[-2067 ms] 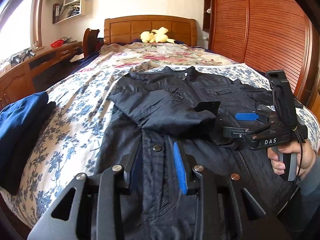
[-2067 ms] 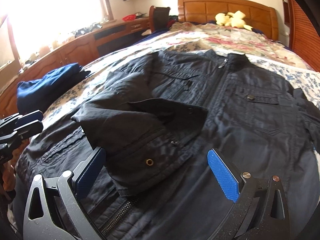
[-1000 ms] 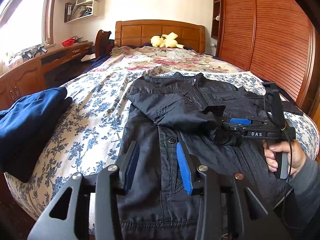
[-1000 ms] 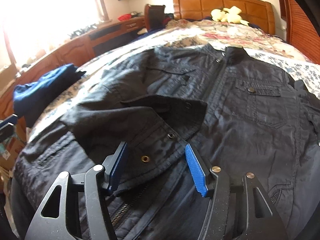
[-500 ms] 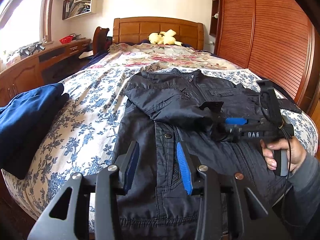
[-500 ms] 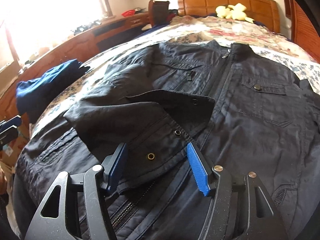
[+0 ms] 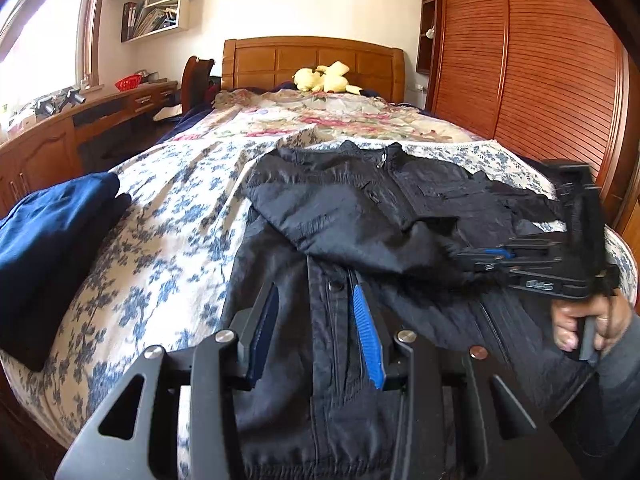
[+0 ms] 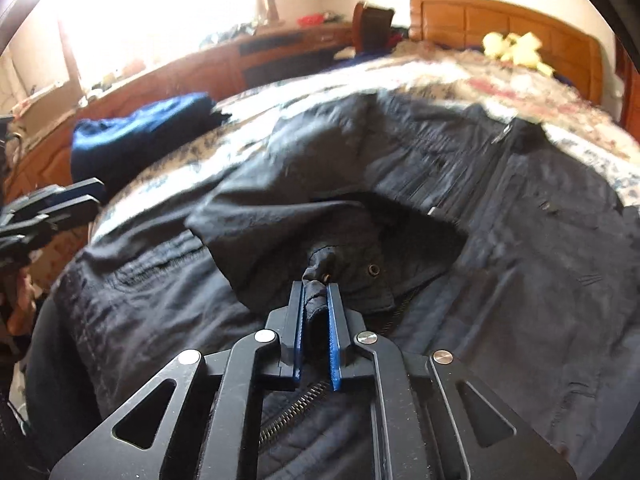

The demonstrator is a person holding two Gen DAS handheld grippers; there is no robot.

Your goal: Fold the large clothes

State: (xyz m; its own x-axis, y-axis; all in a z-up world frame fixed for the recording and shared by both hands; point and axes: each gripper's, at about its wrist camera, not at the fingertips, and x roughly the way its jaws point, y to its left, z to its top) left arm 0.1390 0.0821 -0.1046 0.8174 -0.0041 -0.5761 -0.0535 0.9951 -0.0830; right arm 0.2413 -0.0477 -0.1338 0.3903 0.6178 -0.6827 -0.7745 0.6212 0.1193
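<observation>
Where the floral bed (image 7: pixel 160 208) fills mid-frame, the black jacket (image 7: pixel 360 216) lies centre; the right gripper (image 8: pixel 316 300), its jaws just closed, pinches the sleeve cuff (image 8: pixel 320 272); the left gripper (image 7: pixel 316 320) hangs part-open, holding nothing.

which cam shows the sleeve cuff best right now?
Right wrist view. The sleeve cuff sits centred and close, pinched in the right gripper, snap hole visible. In the left wrist view the cuff is farther off, blurred, and partly hidden by the right gripper.
</observation>
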